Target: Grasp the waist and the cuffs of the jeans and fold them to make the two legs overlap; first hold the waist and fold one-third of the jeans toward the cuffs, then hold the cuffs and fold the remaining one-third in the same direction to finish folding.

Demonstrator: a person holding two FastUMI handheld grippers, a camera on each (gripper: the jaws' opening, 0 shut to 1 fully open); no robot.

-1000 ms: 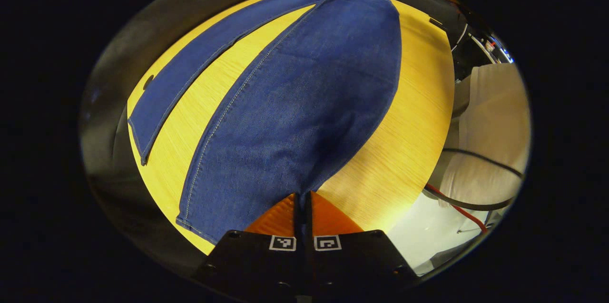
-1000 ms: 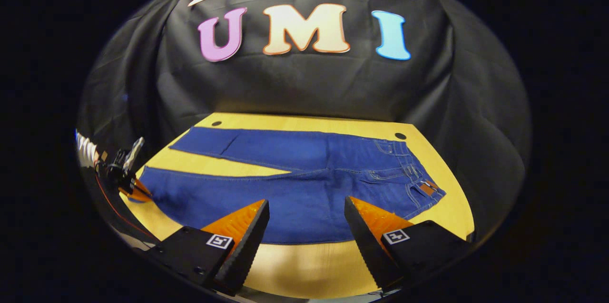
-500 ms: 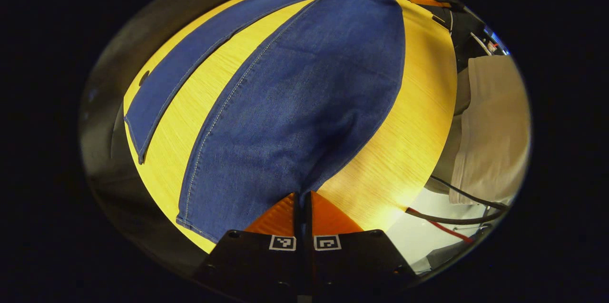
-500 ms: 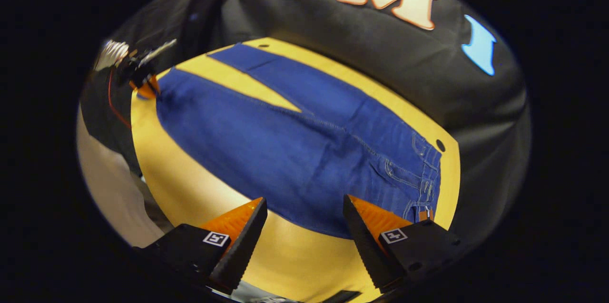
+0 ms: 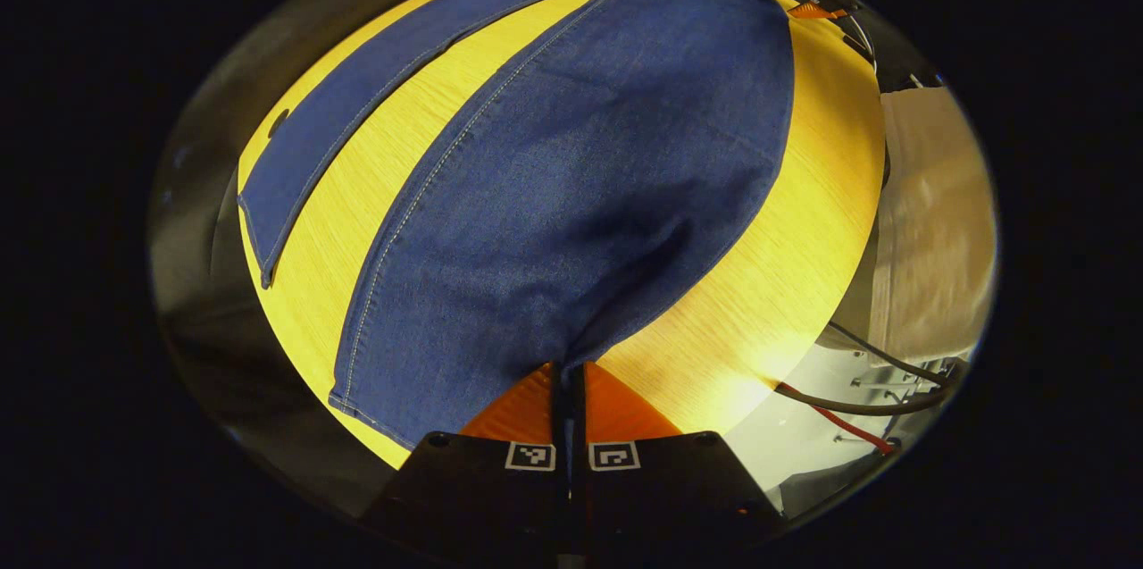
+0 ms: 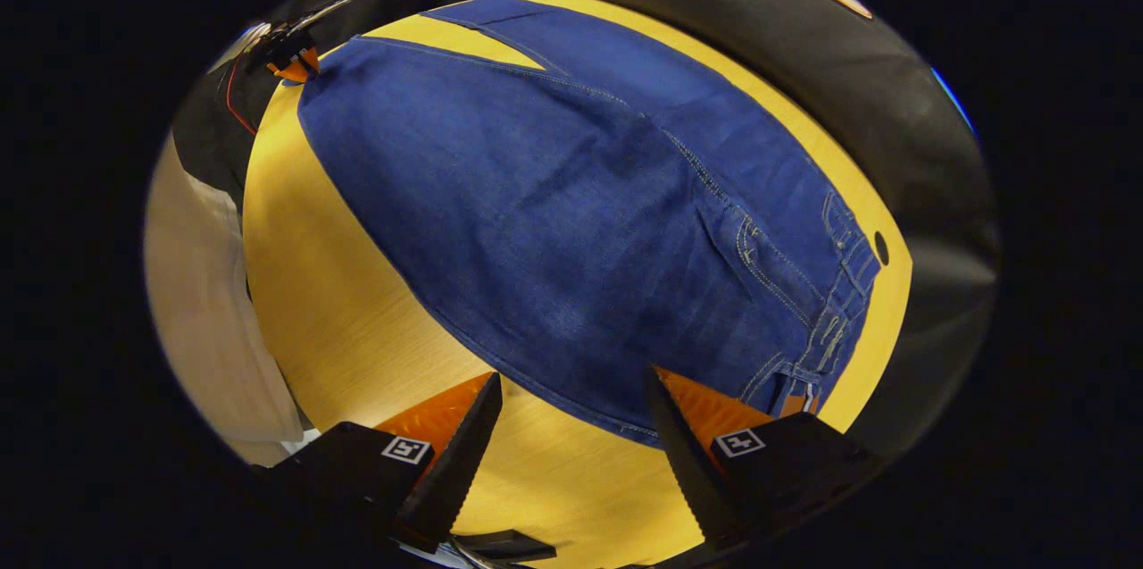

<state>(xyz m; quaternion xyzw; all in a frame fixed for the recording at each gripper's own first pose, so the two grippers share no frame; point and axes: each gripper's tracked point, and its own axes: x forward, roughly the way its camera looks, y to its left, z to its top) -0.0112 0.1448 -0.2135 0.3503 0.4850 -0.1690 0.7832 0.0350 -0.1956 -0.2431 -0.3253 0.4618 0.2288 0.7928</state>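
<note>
With the left hand-held gripper (image 5: 568,372) pinching the near cuff of the blue denim jeans (image 5: 571,185), the spread right hand-held gripper (image 6: 571,426) should bite squarely over the waist edge before both lift across the yellow wooden counter (image 6: 357,328).

Warm light falls from overhead and leaves the yellow table (image 5: 384,158) bright — a glare patch glows near its front edge in the left gripper view. The jeans (image 6: 571,221) stay evenly lit, their stitching crisp, with soft shadows in the folds. Fisheye distortion bulges both views, bending the table's straight edges into curves — detail smears and dims toward the rim. The booth wall (image 6: 893,122) lies dark and nearly textureless.
</note>
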